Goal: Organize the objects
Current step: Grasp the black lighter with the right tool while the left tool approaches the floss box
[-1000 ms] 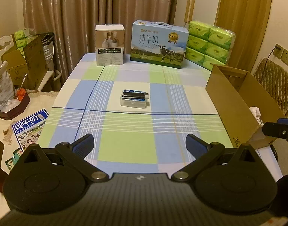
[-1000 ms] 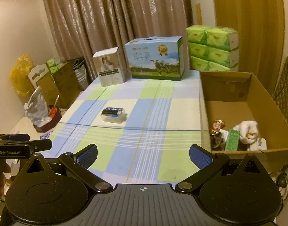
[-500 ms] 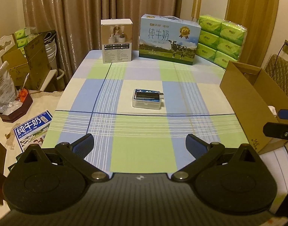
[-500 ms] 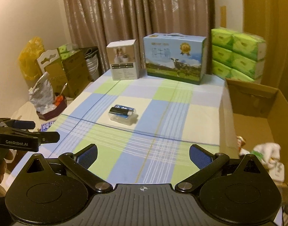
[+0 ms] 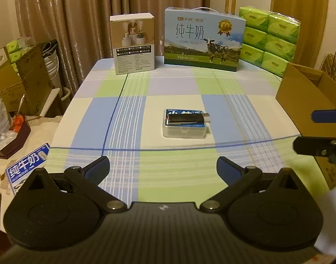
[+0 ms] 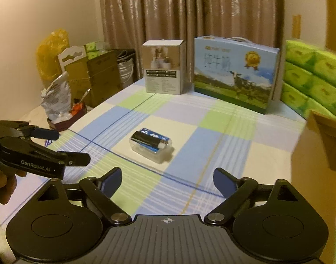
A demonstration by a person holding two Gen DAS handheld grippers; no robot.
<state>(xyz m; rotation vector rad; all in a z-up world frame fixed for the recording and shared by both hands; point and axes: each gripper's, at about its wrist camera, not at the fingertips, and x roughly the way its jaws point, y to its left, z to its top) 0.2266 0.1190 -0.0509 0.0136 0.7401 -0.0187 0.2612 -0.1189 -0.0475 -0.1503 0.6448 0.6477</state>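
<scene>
Left gripper (image 5: 162,168) and right gripper (image 6: 166,181) — jaws wide, the right's just narrowing, nothing between — face a clear plastic case (image 5: 185,126) on the checked table (image 5: 124,114).

A clear plastic case (image 5: 184,127) lies near the middle of the table (image 5: 146,176), with a small flat device (image 5: 186,118) resting on its lid. Behind it, along the table's far edge, a product box (image 5: 132,44) stands left of a milk carton case (image 5: 203,39), and stacked tissue packs (image 5: 271,39) sit right of that. An open cardboard box (image 5: 308,101) stands at the table's right side. Left of the table, off its edge, lie a milk leaflet (image 5: 27,165) and more cardboard boxes (image 5: 25,77).
</scene>
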